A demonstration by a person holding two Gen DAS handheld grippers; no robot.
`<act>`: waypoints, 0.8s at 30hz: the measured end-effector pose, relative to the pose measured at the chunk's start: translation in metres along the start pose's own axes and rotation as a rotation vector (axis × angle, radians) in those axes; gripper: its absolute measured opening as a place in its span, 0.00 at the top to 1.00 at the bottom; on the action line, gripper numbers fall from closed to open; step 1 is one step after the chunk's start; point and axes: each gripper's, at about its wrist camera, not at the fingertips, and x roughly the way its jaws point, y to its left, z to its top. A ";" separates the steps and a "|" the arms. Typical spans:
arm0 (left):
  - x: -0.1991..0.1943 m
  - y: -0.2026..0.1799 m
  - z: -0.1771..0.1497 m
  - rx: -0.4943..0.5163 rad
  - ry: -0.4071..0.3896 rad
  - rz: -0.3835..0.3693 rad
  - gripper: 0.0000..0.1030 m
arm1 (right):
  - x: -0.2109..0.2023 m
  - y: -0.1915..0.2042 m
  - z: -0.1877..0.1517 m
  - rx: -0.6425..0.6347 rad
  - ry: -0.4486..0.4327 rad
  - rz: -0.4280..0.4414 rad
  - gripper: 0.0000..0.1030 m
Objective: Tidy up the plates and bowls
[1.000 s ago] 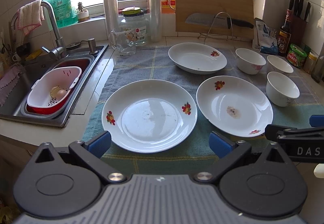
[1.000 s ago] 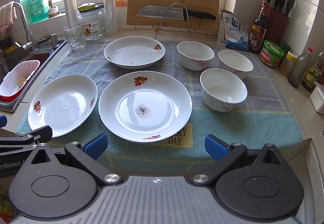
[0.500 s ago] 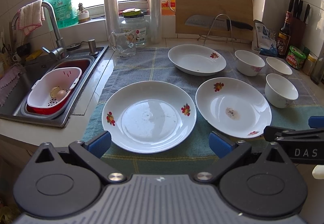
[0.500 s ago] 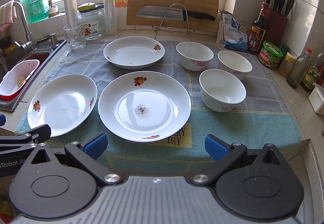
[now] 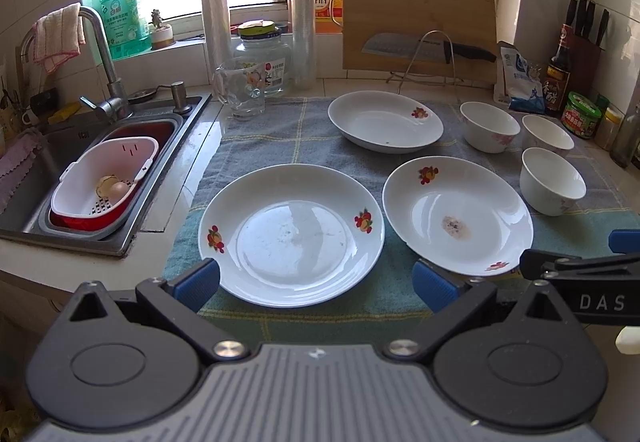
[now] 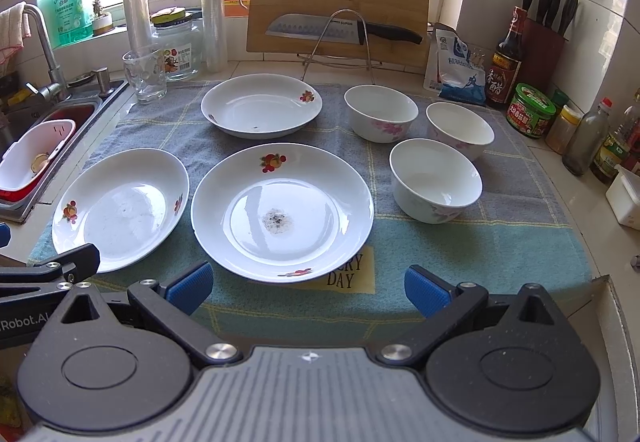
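Three white plates with fruit prints lie on a grey-green towel: a near left plate, a stained middle plate and a far plate. Three white bowls stand at the right: one far, one far right, one nearest. My left gripper is open just before the near left plate's front rim. In front of the stained plate my right gripper is open too. Both hold nothing.
A sink with a white strainer basket lies at the left. A glass mug, a jar, film rolls, a cutting board with a knife, bottles and a knife block line the back and right.
Both grippers have eased slightly back and up from the towel, so plates and bowls sit a little farther off. Nothing was taken hold of or moved.
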 end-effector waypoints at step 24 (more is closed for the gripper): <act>-0.001 0.003 -0.003 0.008 -0.021 -0.019 0.01 | -0.002 0.002 0.000 -0.003 -0.007 -0.016 0.00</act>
